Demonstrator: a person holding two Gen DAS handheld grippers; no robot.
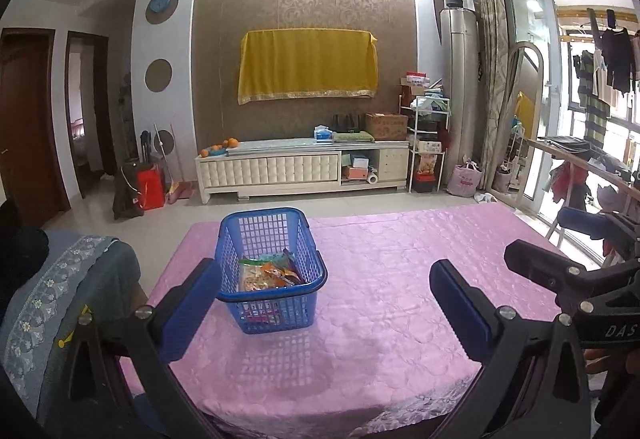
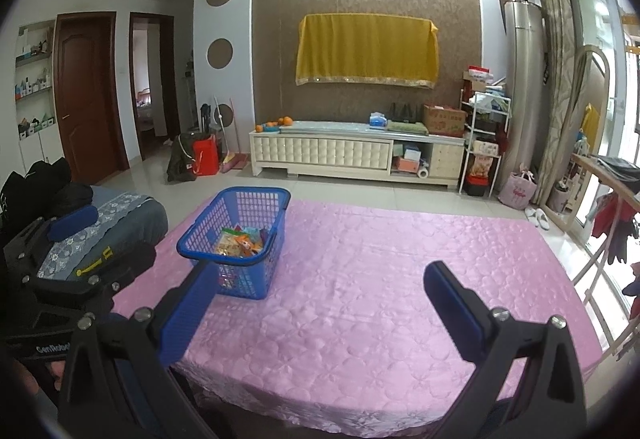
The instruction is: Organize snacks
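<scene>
Risk of tipping the light basket (image 1: 272, 271) if snagged on its lattice wall or rim — snacks (image 1: 270, 273) inside, on the pink cloth (image 1: 400, 279), left of centre. Held low over the near edge, both aimed forward: left gripper (image 1: 320, 303) spread wide, empty; right gripper (image 2: 316, 303) likewise spread, holding nothing.

From my left wrist camera I look forward along the spread fingers, low over the near edge of the pink table (image 1: 380, 279), toward the far wall. My right wrist camera faces the same way from just to the right. Both share the blue basket (image 1: 272, 267) left of centre and the far TV cabinet (image 2: 356, 155).
</scene>
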